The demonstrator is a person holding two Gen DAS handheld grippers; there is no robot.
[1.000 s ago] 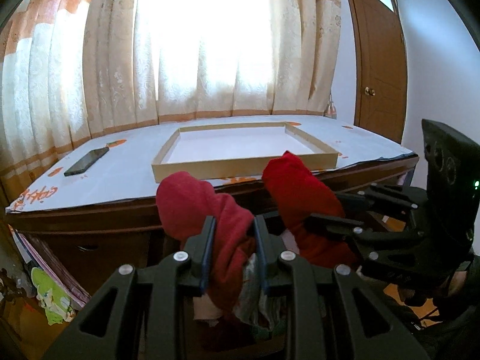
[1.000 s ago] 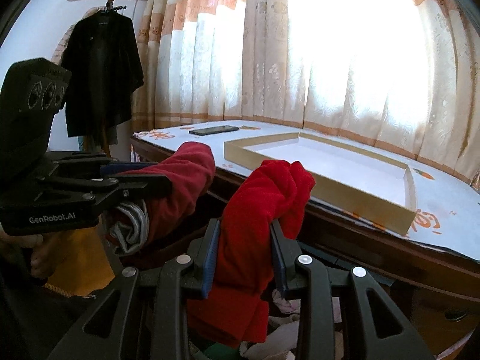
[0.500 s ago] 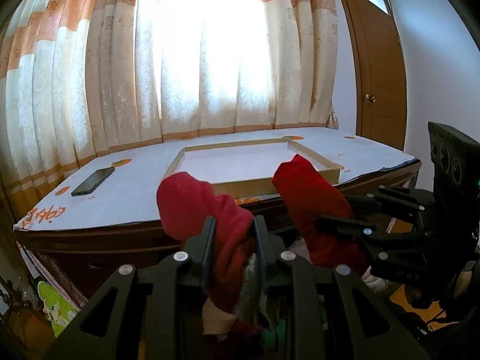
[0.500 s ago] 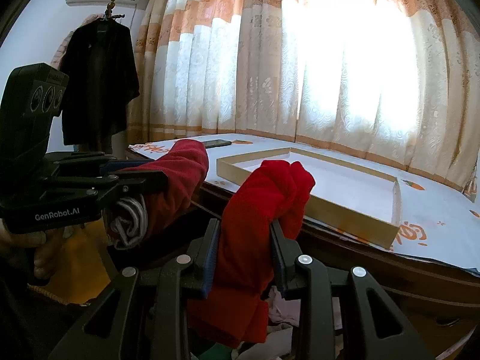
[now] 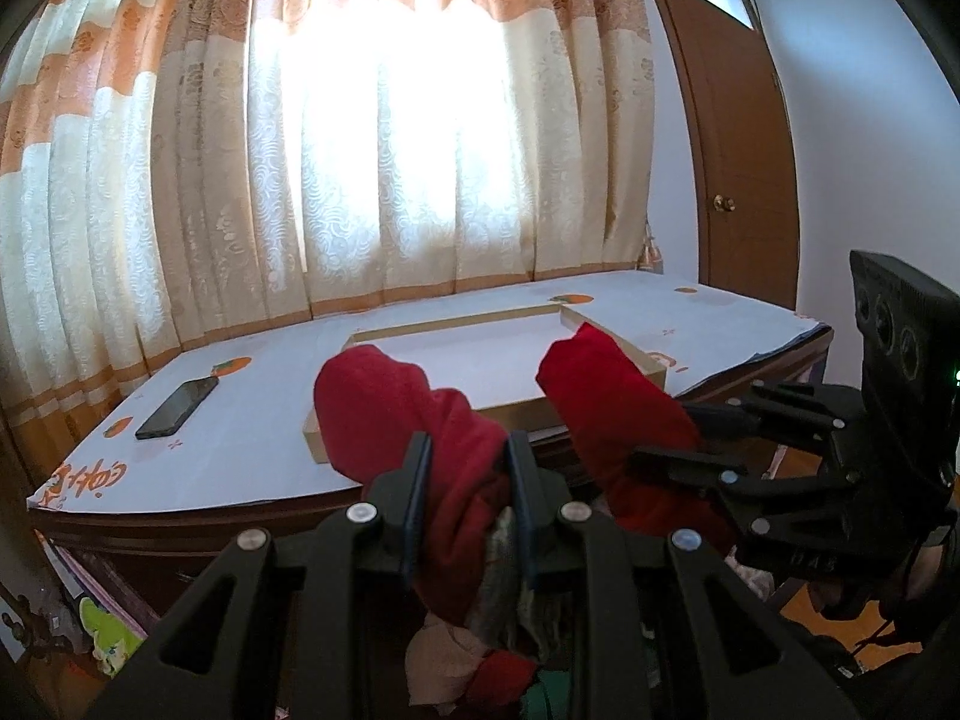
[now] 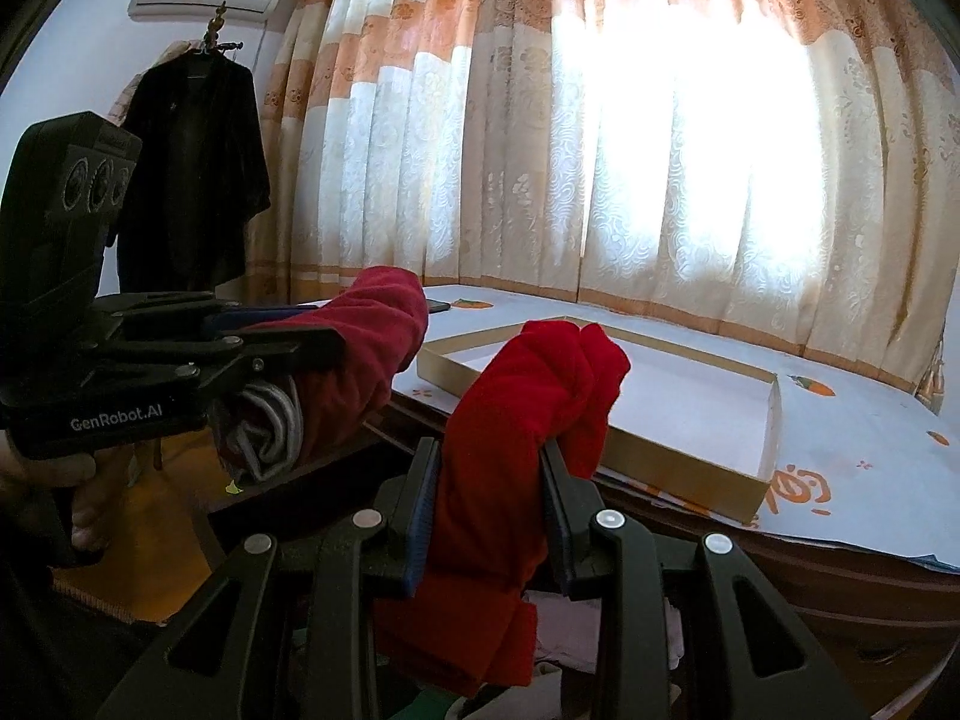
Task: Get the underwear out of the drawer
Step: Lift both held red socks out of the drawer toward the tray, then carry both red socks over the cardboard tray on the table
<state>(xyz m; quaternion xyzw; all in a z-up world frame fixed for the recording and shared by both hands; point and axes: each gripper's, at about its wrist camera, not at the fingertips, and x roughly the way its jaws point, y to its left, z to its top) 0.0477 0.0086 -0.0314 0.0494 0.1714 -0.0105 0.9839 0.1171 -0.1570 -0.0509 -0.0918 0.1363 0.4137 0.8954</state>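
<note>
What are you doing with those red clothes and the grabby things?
A person holds tongs in each hand. The left tongs are shut on a dark red garment, the right tongs on a brighter red garment. Both hang in front of the table, with its shallow tray and phone.

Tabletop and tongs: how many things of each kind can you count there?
Red garments, one in each pair of tongs: 2
Tongs: 2
Shallow tray: 1
Phone: 1
Total: 6
</note>
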